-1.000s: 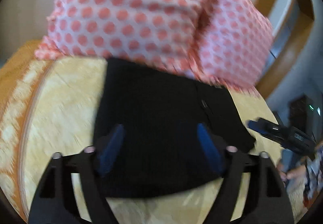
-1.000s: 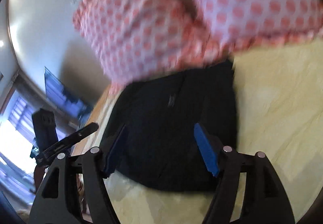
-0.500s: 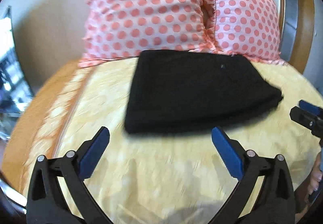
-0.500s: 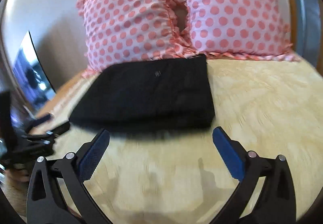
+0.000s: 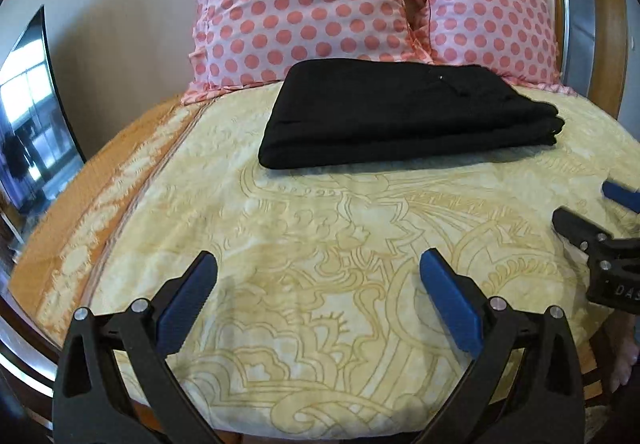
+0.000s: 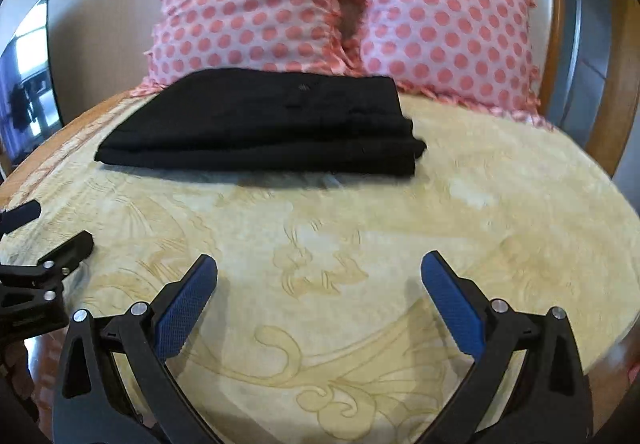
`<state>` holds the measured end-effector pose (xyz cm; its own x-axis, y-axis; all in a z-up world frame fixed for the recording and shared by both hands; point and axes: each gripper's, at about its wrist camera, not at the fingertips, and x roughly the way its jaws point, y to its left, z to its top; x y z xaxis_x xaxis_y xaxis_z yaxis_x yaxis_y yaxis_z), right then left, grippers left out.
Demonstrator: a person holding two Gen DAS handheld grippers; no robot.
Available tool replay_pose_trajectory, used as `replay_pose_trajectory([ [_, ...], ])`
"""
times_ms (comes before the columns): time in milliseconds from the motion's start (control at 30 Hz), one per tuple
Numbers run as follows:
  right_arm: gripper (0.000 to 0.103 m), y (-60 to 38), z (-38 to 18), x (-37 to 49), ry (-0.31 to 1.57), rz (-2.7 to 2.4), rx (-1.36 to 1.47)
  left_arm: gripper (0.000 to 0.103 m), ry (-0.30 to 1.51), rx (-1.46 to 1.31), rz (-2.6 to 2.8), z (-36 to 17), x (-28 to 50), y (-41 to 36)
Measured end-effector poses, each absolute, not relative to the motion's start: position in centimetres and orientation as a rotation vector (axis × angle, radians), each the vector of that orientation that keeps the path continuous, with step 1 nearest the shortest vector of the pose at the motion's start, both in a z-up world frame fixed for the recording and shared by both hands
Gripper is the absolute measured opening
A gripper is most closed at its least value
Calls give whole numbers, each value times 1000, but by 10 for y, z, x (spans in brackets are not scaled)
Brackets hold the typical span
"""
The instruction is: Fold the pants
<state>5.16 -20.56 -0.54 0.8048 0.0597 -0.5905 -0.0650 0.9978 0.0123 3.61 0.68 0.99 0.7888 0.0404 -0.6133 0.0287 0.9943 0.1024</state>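
The black pants (image 5: 404, 116) are seen folded into a compact stack by the polka-dot pillows (image 5: 304, 4), nothing apparently left, while the left gripper (image 5: 318, 276) and right gripper (image 6: 318, 276) are held spread apart and empty.

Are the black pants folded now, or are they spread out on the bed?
Folded. The black pants lie as a compact rectangle, with stacked layers showing at the right edge, on the yellow bedspread before the pillows.
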Motion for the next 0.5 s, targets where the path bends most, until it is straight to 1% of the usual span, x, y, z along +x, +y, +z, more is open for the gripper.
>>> replay_pose_trajectory([
  [67,102,-210,-8,49,612,77,32,101,668,55,-10,7,35,15],
  [133,102,-206,-10,46,606,68,4,101,657,17,-16,6,34,20],
  [267,102,-206,-10,46,600,81,2,101,622,23,3,2,29,17],
  [500,102,-205,-11,44,581,85,4,101,616,18,11,3,28,16],
])
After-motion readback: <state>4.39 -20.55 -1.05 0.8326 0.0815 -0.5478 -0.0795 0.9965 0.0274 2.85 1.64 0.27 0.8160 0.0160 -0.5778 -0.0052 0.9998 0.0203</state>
